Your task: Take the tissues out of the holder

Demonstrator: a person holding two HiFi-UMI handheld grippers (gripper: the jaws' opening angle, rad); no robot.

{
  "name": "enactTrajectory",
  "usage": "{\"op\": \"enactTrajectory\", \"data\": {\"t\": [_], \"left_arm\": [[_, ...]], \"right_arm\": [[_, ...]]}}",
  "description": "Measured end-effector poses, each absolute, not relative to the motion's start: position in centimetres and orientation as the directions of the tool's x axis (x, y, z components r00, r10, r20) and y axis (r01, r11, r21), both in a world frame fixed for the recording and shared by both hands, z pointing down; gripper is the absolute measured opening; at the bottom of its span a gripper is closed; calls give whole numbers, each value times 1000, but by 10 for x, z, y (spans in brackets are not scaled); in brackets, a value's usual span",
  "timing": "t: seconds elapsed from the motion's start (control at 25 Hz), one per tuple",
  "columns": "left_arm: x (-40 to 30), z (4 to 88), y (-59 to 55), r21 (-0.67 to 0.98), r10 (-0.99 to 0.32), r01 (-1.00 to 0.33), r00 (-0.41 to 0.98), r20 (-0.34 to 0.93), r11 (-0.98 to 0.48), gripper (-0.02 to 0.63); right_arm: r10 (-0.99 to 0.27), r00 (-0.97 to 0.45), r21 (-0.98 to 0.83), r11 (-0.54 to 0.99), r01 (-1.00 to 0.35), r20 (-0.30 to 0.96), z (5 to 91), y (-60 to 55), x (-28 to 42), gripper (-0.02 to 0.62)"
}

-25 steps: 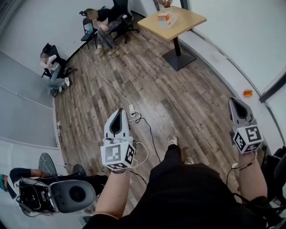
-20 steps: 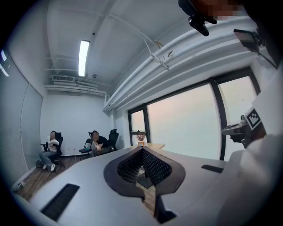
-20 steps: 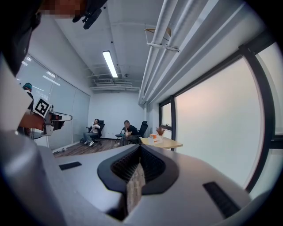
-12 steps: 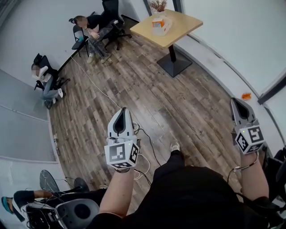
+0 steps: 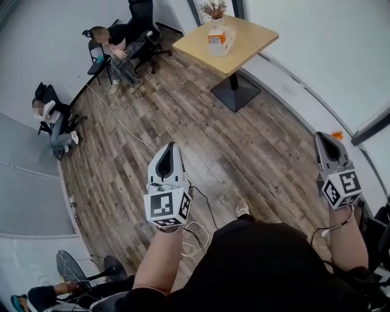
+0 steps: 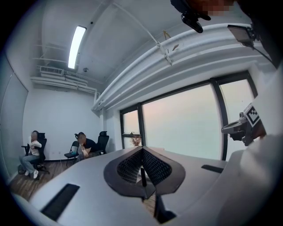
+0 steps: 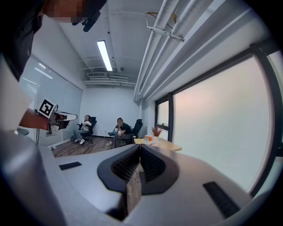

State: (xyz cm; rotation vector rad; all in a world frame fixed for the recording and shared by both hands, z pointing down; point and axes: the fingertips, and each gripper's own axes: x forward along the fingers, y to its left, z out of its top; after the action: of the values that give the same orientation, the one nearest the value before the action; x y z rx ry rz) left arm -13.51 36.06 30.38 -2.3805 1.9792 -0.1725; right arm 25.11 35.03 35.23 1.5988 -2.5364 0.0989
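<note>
The tissue holder (image 5: 219,40) near the table's (image 5: 251,38) far edge is showing too small for its contents to be made out, the dried plant (image 5: 213,8) at the table's far corner is being clipped by the picture's top edge, and the person's forearms (image 5: 159,262) are running off the bottom.

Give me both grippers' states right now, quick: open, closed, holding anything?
Left gripper: closed, jaws together, holding nothing.
Right gripper: closed, jaws together, holding nothing.
</note>
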Motion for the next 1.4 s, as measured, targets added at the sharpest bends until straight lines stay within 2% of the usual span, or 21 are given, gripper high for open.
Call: {"op": "enactTrajectory", "data": {"t": [0.56, 0.88, 1.08, 1.4], "left_arm": [[-171, 308, 263, -99, -971, -967, 233, 45, -236, 5], [-181, 303, 212, -119, -981, -974, 188, 47, -193, 5], [-190, 293, 172, -128, -988, -980, 147, 44, -151, 5], [-194, 288, 115, -126, -994, -989, 69, 79, -79, 5]], "right_arm": [[-894, -421, 56, 434, -899, 156, 357, 278, 198, 6], [-883, -448, 22, 455, -890, 138, 359, 206, 188, 6], [-859, -498, 80, 509, -857, 119, 350, 149, 174, 6], [-813, -569, 58, 579, -814, 128, 343, 64, 163, 6]]}}
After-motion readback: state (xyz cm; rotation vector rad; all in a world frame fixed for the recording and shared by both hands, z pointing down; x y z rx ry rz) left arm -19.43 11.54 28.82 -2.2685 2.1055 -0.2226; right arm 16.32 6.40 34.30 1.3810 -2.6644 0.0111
